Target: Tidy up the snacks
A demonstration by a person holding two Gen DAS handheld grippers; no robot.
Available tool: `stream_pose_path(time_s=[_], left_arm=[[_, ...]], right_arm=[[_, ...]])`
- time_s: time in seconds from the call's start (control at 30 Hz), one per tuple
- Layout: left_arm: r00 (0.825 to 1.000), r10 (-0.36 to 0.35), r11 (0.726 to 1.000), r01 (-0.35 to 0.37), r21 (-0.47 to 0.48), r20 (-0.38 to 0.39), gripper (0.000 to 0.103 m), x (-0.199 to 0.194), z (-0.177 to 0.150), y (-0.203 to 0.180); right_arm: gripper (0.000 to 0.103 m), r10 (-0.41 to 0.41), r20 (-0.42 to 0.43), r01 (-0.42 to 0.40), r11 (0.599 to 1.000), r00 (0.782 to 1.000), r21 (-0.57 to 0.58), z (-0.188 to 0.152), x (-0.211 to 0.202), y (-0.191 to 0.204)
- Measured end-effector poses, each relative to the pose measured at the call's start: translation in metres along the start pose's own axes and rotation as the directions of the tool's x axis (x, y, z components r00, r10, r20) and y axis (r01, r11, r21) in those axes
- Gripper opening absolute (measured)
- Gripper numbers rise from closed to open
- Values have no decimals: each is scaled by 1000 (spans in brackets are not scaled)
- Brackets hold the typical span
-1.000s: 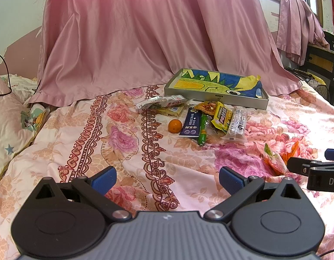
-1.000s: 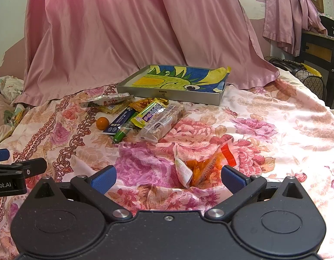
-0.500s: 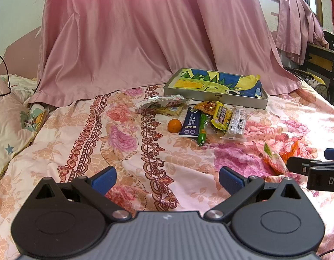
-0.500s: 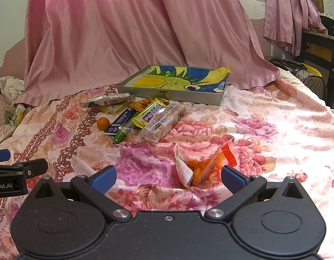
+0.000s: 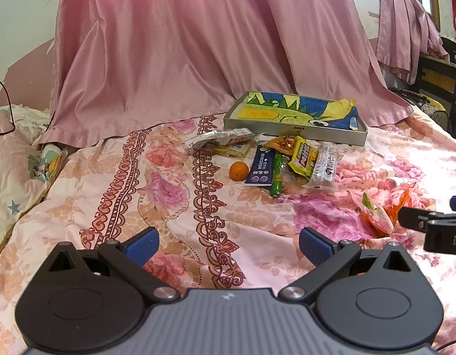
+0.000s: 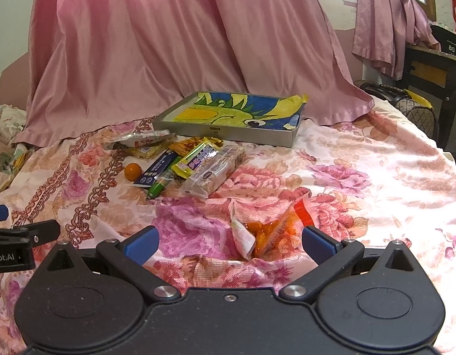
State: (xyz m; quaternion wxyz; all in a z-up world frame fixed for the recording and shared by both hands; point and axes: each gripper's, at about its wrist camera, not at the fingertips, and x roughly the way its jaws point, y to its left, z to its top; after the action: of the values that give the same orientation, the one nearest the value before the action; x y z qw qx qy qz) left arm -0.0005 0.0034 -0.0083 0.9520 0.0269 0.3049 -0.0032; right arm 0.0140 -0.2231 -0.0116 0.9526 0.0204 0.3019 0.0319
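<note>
Can't read most of the wrappers, print's too small and the pile overlaps itself. The snacks [image 5: 290, 159] sit bunched on the floral bedspread [image 5: 168, 195] just in front of the tray [image 5: 293, 131], with the dark blue packet [image 5: 261, 169] and green stick [image 5: 277, 174] lying lengthwise, pointing toward the tray. An orange [image 5: 238, 170] sits just left of them. One crumpled orange bag [image 6: 272, 230] lies apart, right between the right gripper [image 6: 229, 241] fingers. Left gripper [image 5: 228, 241] hovers over bare bedspread. Both sets of jaws are spread wide, holding nothing.

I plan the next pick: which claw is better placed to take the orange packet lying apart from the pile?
The right claw: open, with the orange packet just ahead between its fingers. The left claw faces bare bedspread.
</note>
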Motion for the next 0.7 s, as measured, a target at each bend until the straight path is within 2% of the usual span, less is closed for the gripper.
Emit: stream_pose_path(time_s=[0.27,0.43,0.6,0.7], left_arm=[[1000,16,1000,-16,21,-9,103,9,11,-8],[999,4,1000,-3,20,-34,103,19,20,-9],[998,-6,1000,7,17,-63,103,30,30,-9],[996,-25,999,27,18,-87,103,40,36,-7]], right_arm=[[102,-57,70,55,998,996,26,3,-5,-3],[102,-64,64,60,997,996,52,6,0,-9],[102,-108,82,106,994,991,32,10,3,-9],[102,-86,73,83,996,994,43,11,11,-13]])
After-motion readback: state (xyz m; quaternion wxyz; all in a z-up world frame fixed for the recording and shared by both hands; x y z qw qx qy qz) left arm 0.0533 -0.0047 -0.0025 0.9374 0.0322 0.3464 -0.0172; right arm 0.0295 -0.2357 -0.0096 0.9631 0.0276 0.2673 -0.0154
